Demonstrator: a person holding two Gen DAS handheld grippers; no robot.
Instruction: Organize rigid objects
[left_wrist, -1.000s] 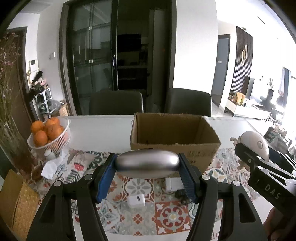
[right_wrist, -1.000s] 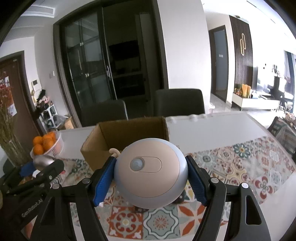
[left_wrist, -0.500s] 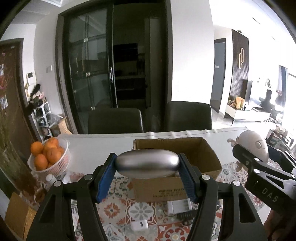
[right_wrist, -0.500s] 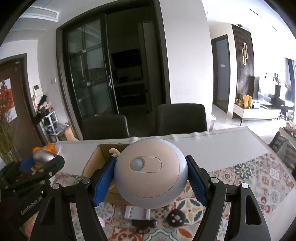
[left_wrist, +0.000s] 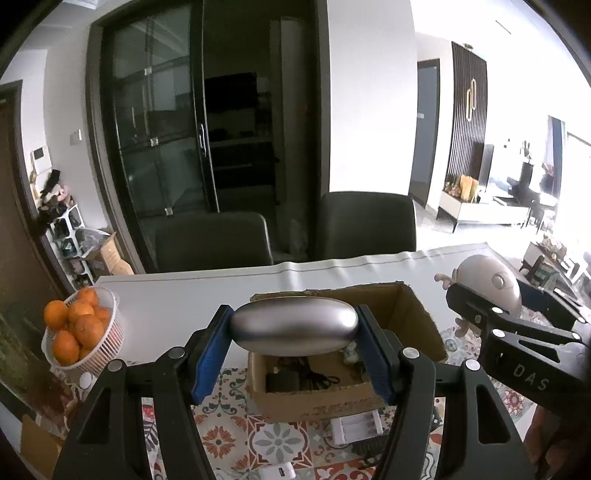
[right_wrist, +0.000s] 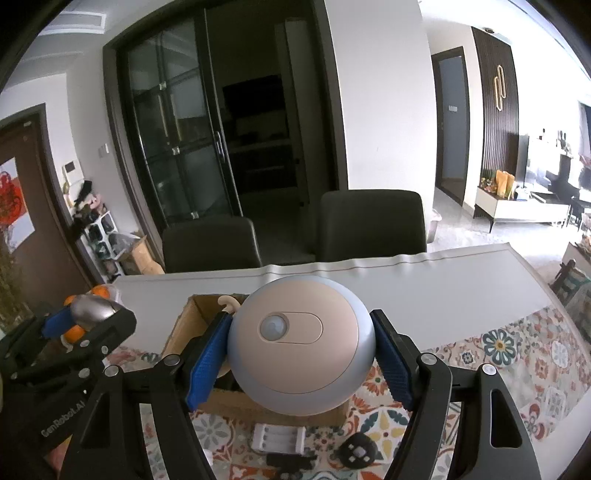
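Note:
My left gripper (left_wrist: 293, 341) is shut on a silver oval metal piece (left_wrist: 293, 328), held above the near side of an open cardboard box (left_wrist: 417, 317) that holds dark items. My right gripper (right_wrist: 301, 354) is shut on a round beige and blue-grey sensor lamp (right_wrist: 301, 347), held above the box (right_wrist: 184, 325). The right gripper and lamp (left_wrist: 487, 282) show at the right of the left wrist view. The left gripper with the silver piece (right_wrist: 90, 310) shows at the left of the right wrist view.
A white basket of oranges (left_wrist: 79, 332) stands at the left. A white battery holder (right_wrist: 279, 437), a small black round device (right_wrist: 356, 452) and a white charger (left_wrist: 275, 472) lie on the patterned cloth (right_wrist: 517, 354) before the box. Two dark chairs (left_wrist: 365, 225) stand behind the table.
Both grippers have risen and moved forward toward the box with their objects held. The box's inside now shows in the left wrist view.

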